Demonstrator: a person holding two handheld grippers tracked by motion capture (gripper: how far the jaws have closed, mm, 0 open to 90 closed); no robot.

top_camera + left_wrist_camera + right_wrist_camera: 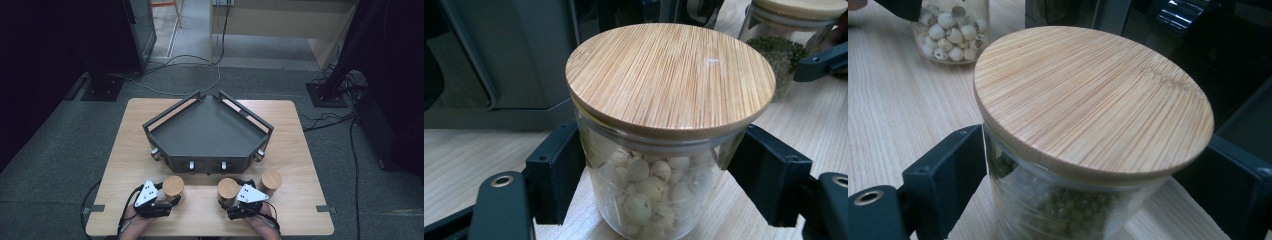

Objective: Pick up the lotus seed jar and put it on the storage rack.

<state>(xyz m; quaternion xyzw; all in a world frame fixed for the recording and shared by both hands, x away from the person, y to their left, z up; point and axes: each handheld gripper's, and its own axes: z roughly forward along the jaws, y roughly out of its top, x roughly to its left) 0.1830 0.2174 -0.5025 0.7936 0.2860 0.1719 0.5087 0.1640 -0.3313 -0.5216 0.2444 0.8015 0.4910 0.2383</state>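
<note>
We see a light wooden table (300, 150) with a dark five-sided metal tray (207, 132) standing on its middle, railed at the back and fitted with small knobs along the front wall. Three glass jars with round bamboo lids stand upright on the table in a row just in front of the tray. The left gripper (167, 194) is clamped on the leftmost one, the jar of pale round seeds (649, 195): in the left gripper view its two black jaws press against the glass on either side, just beneath the bamboo lid (671, 75), and the jar rests on the tabletop. The right gripper (231, 198) grasps the middle one, the jar of green beans (1068, 210); in the right gripper view its jaws sit against the glass wall below that jar's lid (1093, 100), and this jar too stands on the wood. The two held jars are near each other but apart, with bare table between them. The third jar (270, 183) stands free, just to the right of the right gripper, near the tray's front right corner. The person's hands come in from the near edge of the table, each holding its gripper with the grey three-cornered plate on top. Cables lie across the floor (60, 150) beyond the table.
</note>
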